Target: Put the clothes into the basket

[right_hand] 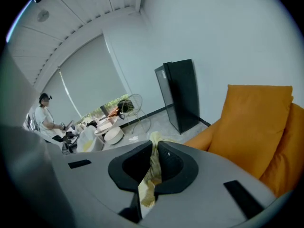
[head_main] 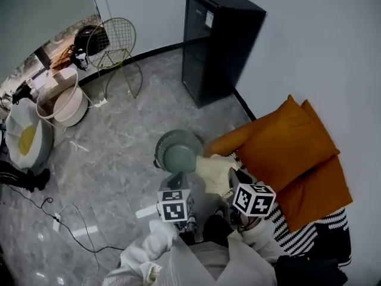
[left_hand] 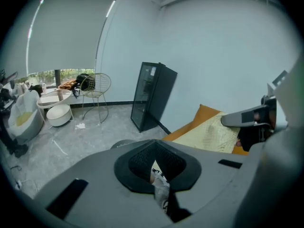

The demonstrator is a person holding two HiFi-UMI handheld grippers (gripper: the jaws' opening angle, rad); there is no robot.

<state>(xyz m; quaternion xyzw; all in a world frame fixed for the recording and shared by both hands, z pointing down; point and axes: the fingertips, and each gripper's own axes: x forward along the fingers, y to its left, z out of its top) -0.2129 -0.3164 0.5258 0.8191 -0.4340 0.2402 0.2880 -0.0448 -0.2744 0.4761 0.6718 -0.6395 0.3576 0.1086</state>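
Note:
A pale yellow garment (head_main: 215,171) hangs bunched between my two grippers, just right of a round grey-green basket (head_main: 178,151) on the floor. My left gripper (head_main: 179,179) is shut, with a fold of cloth (left_hand: 160,186) pinched between its jaws. In the left gripper view the garment (left_hand: 213,133) spreads to the right, and the basket's rim (left_hand: 121,144) peeks over the gripper body. My right gripper (head_main: 234,175) is shut on the yellow garment (right_hand: 151,177), which hangs out from between its jaws. Both grippers point slantwise down.
Orange cushions (head_main: 292,154) lie on a sofa at the right, with striped fabric (head_main: 306,234) below them. A black cabinet (head_main: 217,43) stands against the wall. A wire chair (head_main: 119,49), round white tubs (head_main: 68,106) and cables (head_main: 65,219) occupy the floor to the left.

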